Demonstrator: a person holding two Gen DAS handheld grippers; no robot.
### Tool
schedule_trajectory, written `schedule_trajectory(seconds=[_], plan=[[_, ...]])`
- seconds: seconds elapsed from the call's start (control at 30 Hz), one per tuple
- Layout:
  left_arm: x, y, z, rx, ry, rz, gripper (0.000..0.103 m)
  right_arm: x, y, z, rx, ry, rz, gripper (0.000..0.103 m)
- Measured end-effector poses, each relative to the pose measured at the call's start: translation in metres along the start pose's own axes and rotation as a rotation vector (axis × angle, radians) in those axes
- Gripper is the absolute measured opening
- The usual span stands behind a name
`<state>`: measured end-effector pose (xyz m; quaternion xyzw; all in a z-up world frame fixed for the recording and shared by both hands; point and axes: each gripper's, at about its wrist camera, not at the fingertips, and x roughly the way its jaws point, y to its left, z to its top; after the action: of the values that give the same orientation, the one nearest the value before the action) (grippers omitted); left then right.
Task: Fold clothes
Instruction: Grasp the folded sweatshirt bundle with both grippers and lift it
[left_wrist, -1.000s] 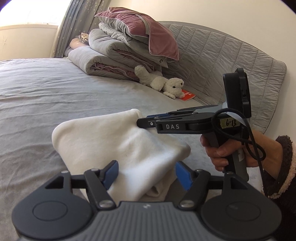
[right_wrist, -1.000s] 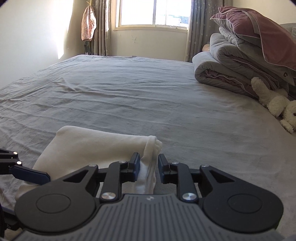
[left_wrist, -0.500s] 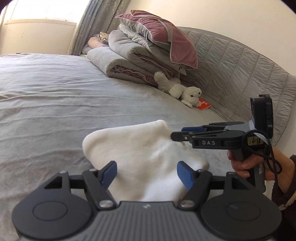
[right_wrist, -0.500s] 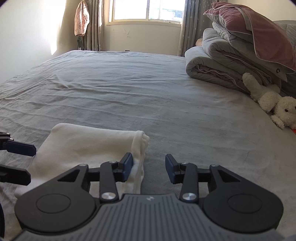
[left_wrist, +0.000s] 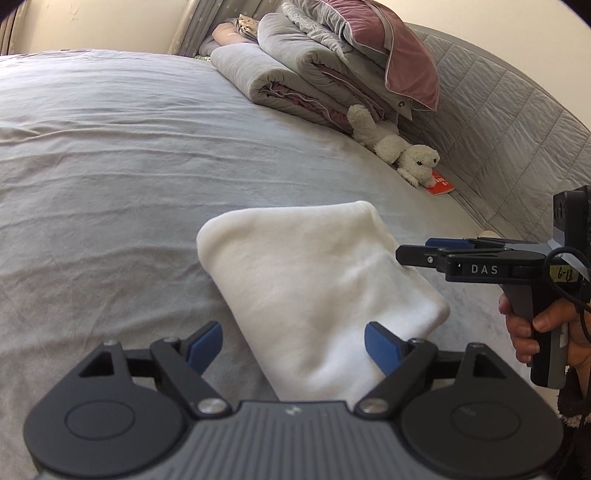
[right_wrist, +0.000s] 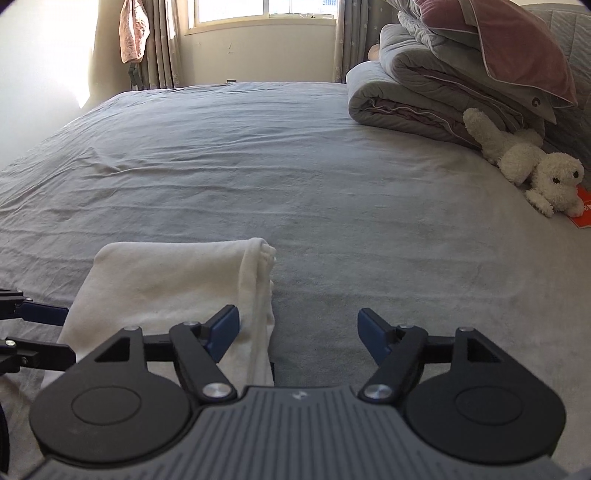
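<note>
A folded white garment (left_wrist: 314, 280) lies flat on the grey bed sheet (left_wrist: 110, 184). My left gripper (left_wrist: 293, 345) hovers over its near end, jaws opening; the cloth lies between the blue pads (left_wrist: 205, 341), which do not press it. In the right wrist view the garment (right_wrist: 166, 291) is at lower left. My right gripper (right_wrist: 298, 328) is at its right edge, jaws opening, with only the folded hem beside the left pad (right_wrist: 223, 328). The right gripper (left_wrist: 402, 254) shows from the side, held by a hand (left_wrist: 532, 332). The left gripper (right_wrist: 55, 332) enters at the left edge.
A pile of folded quilts (right_wrist: 424, 99) with a pink pillow (right_wrist: 517, 48) on top stands at the far right by the padded headboard (left_wrist: 498, 122). A white plush dog (right_wrist: 535, 170) and a red booklet (left_wrist: 439, 184) lie beside it. A window (right_wrist: 258, 14) is behind.
The right gripper let go of the garment's folded edge and its jaws spread wide. The left jaws also widened, and the left view swung so the garment sits further right.
</note>
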<state>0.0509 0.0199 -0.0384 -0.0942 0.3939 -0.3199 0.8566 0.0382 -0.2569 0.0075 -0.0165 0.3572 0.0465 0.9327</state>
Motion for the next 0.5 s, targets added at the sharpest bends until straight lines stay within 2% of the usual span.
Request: schedule_trajectory(seconds=[0.17,0.23,0.5], plan=[[0.004,0.006,0.0,-0.051,0.036,-0.04,0.085,-0.001,0.001,-0.003,-0.006,0.04,0.063,0.088],[0.005,0.011,0.001,-0.081,0.039,-0.057,0.085,0.001,-0.003,-0.003,0.027,0.053,0.109,0.09],[0.015,0.035,-0.001,-0.266,0.032,-0.166,0.085,0.028,-0.049,-0.011,0.368,0.149,0.34,0.09]])
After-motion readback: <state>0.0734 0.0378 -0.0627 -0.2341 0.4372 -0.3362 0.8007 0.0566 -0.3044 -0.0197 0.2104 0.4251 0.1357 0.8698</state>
